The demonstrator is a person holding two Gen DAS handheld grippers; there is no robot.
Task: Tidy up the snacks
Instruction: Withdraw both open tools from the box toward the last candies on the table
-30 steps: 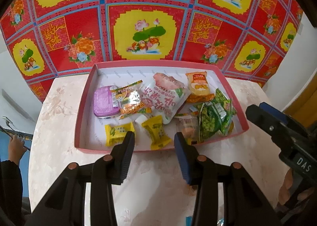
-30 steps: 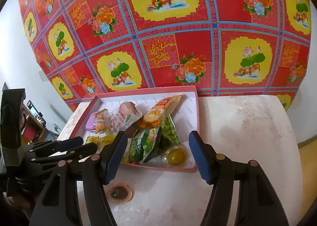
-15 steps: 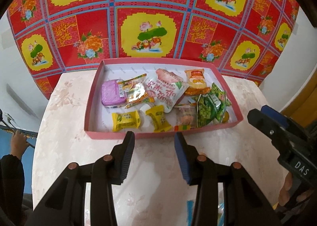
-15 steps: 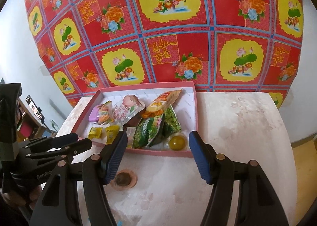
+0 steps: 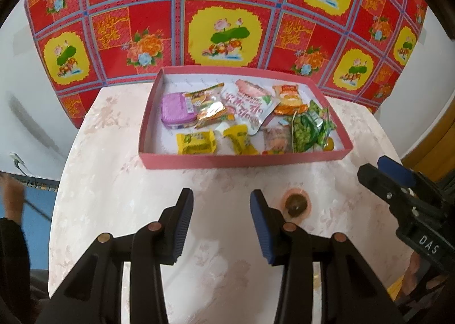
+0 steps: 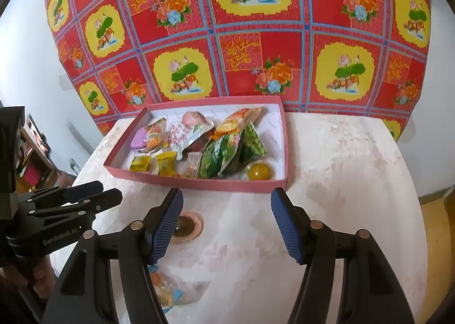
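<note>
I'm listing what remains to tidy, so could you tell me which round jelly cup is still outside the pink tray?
The brown jelly cup, on the bare table before the pink tray; the yellow jelly cup sits inside the tray's corner.

Red shallow box (image 5: 244,160) on marble table, assorted snack packets (image 5: 244,102) heaped inside

Setting: a domestic room, probably a living or dining area. Evidence, as seen in the right wrist view: a pale marbled table (image 6: 341,170) is placed against a plain white wall (image 6: 25,48); a red and yellow floral cloth (image 6: 256,33) is hung across the upper frame. A pink-rimmed cardboard tray (image 6: 193,183) of packaged snacks (image 6: 224,150) is set at the centre. Cluttered household shelving (image 6: 34,147) is glimpsed at the left edge. Yellowish flooring (image 6: 438,224) is shown at lower right.
</note>
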